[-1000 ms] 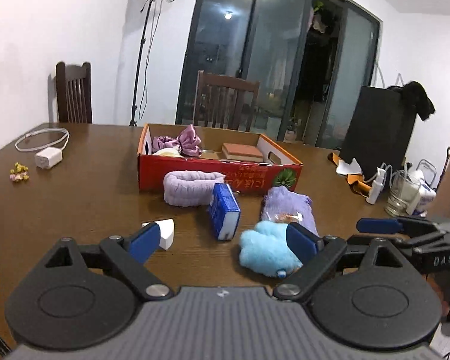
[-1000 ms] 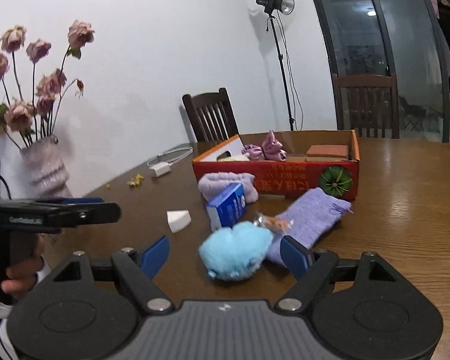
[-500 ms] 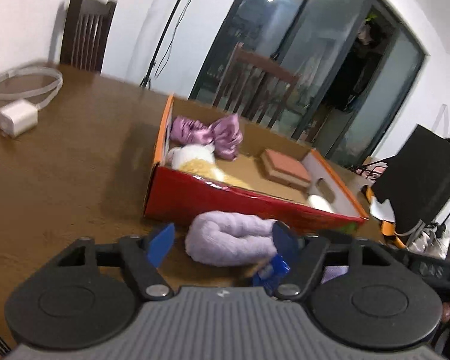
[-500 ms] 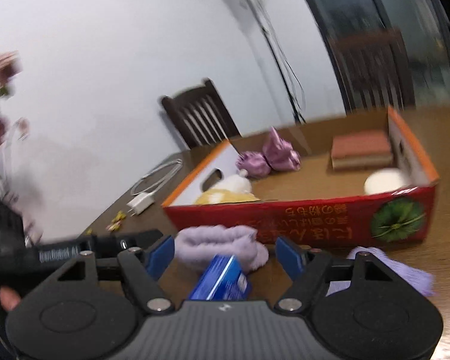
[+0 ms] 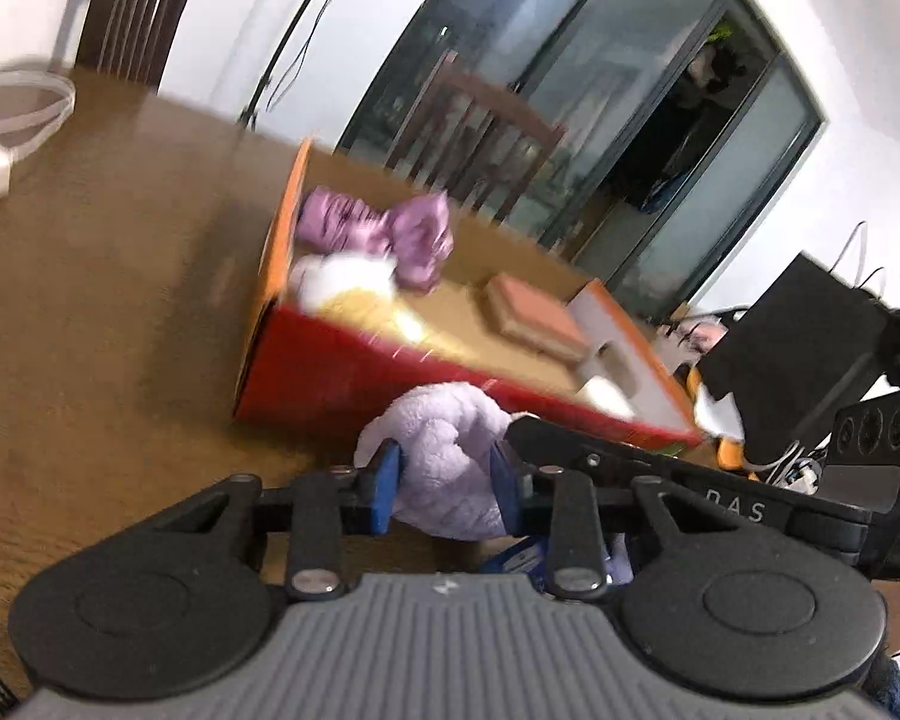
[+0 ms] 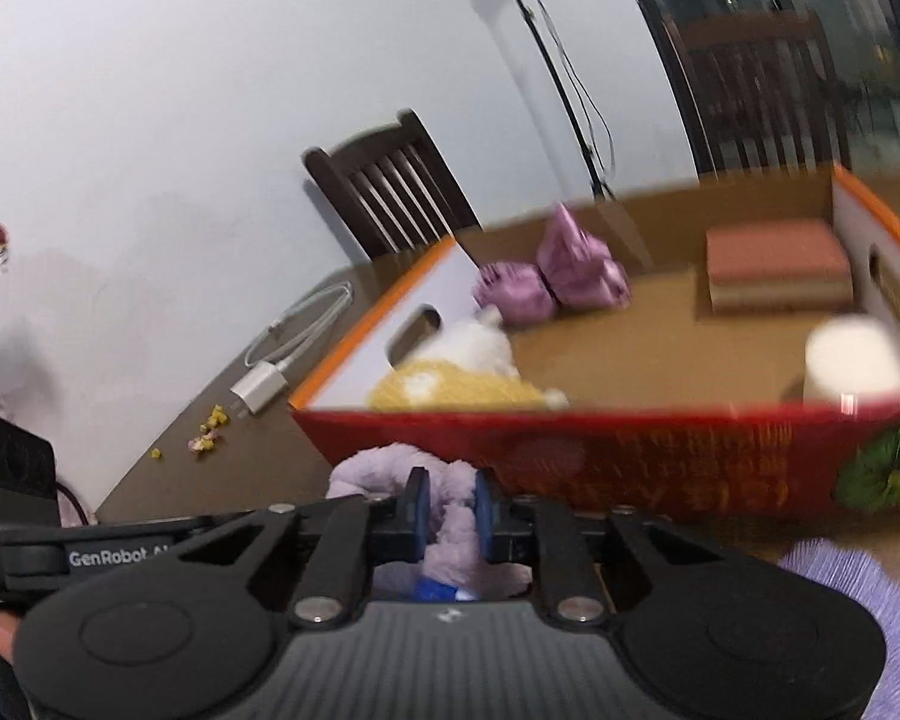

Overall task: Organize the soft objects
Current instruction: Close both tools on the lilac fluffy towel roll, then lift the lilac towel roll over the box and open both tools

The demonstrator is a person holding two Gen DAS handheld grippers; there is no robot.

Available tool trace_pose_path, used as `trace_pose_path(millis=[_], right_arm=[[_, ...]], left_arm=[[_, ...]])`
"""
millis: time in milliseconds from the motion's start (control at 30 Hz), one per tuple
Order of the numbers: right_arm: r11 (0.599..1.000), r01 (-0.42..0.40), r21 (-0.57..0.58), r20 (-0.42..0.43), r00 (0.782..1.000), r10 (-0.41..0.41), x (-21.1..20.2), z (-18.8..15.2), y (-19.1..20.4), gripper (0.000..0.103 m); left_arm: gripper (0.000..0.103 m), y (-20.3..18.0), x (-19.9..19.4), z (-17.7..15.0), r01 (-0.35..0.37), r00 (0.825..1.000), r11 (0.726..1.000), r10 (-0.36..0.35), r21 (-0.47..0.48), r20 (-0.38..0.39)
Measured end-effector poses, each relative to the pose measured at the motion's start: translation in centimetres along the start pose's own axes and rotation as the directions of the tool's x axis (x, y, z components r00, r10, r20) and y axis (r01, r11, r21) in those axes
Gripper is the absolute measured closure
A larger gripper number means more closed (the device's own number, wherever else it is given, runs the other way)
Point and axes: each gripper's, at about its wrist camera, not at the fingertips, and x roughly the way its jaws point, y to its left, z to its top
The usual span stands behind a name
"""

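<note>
A lilac fluffy band (image 5: 444, 450) lies on the brown table against the front of the red cardboard box (image 5: 342, 384). My left gripper (image 5: 444, 489) is closing, and its blue pads press on one end of the band. My right gripper (image 6: 450, 507) is closing too, and it pinches a narrow part of the same lilac band (image 6: 384, 468). Each gripper's black arm crosses the other's view. The red box (image 6: 630, 456) holds a purple satin bow (image 6: 552, 276), a yellow and white plush (image 6: 450, 372), a pink block (image 6: 774, 264) and a white round piece (image 6: 858, 360).
A lilac knitted cloth (image 6: 858, 612) lies at the lower right, and a blue carton (image 6: 438, 588) peeks out under the right gripper. A white charger with cable (image 6: 282, 360) and small flower bits (image 6: 210, 438) lie left of the box. Dark chairs (image 6: 390, 192) stand behind the table.
Both grippers moved forward from over the blue plush to the lilac band in front of the box. Their jaws went from wide apart to closed on the band.
</note>
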Motion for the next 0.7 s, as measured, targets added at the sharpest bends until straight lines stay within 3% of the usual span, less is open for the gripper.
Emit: trace_pose_path(millis=[167,300,367,433,500,567,633,700], right_arm=[[0.986,0.010,-0.164,0.162,0.987,0.017,-6.1,1.0,5.4,0.088],[0.967,-0.010,-0.255,0.216,0.974,0.068,-12.3,-2.1,8.6,0.088],[0.964,-0.040,-0.262,0.197,0.976,0.094,-14.4,-5.5,8.9,0.088],[0.976,-0.063,-0.209,0.166,0.981,0.099,-15.2,-8.8,8.6,0.088],[0.983,-0.062,-0.173,0.122,0.989,0.084,-14.8,-11.8,8.1,0.088],[0.978,-0.011,-0.208,0.078,0.997,0.027,-14.6,-14.4,8.1,0.088],[0.974,-0.002,-0.227,0.013,1.000,0.005,-15.4,-16.4,8.1,0.084],[0.978,-0.013,-0.210,-0.029,1.000,0.007,-17.0,-17.9,8.0,0.082]], left_arm=[[0.070,-3.7,-7.1,0.1,0.062,0.987,0.997,-0.069,0.050,0.148],[0.070,-5.7,-12.4,-3.6,0.102,0.977,0.990,-0.118,0.098,0.176],[0.070,-5.4,-13.9,-7.0,0.125,0.975,0.985,-0.144,0.116,0.172],[0.070,-4.4,-13.9,-9.7,0.137,0.979,0.989,-0.144,0.059,0.148],[0.071,-3.4,-13.2,-12.1,0.114,0.988,0.993,-0.112,-0.017,0.103],[0.071,-3.6,-13.5,-14.1,0.067,0.995,0.998,-0.069,0.021,0.074],[0.063,-4.4,-14.6,-16.0,0.046,0.996,0.993,-0.053,0.113,0.067],[0.047,-4.1,-16.5,-17.1,0.071,0.995,0.989,-0.080,0.132,0.064]])
